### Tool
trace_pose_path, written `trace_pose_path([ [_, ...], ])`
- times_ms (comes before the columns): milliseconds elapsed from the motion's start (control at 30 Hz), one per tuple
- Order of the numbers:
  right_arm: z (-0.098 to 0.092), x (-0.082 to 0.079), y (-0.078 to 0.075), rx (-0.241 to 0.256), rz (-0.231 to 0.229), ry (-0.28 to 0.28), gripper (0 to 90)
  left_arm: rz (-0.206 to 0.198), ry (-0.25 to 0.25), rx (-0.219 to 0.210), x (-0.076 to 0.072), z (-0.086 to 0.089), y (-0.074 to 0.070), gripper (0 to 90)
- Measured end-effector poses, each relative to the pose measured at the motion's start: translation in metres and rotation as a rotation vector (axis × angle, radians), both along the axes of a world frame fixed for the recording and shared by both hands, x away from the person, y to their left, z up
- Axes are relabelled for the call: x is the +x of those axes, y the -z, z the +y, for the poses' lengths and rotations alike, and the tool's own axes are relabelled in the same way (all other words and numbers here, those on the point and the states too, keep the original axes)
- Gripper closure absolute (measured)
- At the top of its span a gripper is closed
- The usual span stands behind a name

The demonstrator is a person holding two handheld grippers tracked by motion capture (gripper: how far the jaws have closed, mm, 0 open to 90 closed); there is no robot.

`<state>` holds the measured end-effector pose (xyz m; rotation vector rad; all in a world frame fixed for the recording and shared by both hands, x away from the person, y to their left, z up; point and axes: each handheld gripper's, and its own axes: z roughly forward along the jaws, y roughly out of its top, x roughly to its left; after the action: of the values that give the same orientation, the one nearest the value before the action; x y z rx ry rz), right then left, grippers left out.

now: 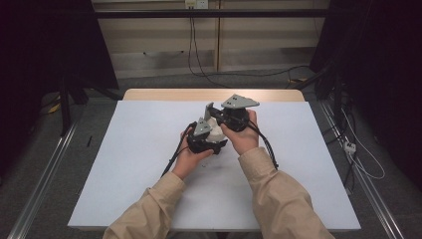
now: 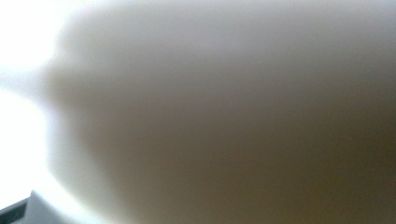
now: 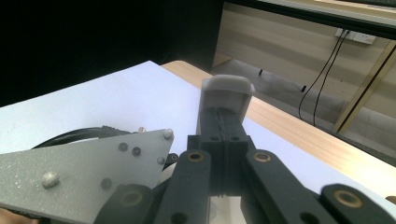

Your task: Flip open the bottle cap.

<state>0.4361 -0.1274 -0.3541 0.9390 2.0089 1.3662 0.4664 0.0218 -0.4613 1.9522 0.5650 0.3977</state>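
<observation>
The left tongs (image 1: 215,144) press against a white object (image 1: 217,132) held above the middle of the worktop (image 1: 139,149); I cannot tell whether they are clenched. Just right, the right tongs (image 3: 226,100) are clenched together, pointing up and away, empty.

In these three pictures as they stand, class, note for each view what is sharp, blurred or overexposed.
High view: evenly lit and sharp on the table, dark at both sides. Left gripper view: a featureless beige blur with blown-out white at its left edge, something too close to focus. Right gripper view: the right gripper has its jaws together and reads fairly sharp, softer at the bottom edge.
</observation>
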Motion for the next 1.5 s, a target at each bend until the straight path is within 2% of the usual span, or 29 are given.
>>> trace_pose_path([
  [867,0.007,0.008,-0.003,-0.022,-0.001,-0.001,90.0,-0.008,-0.003,0.011,0.000,0.000,0.000,18.7],
  [1500,0.011,0.015,-0.001,-0.007,0.001,-0.001,90.0,-0.003,-0.001,0.007,0.000,-0.001,0.000,18.7],
])
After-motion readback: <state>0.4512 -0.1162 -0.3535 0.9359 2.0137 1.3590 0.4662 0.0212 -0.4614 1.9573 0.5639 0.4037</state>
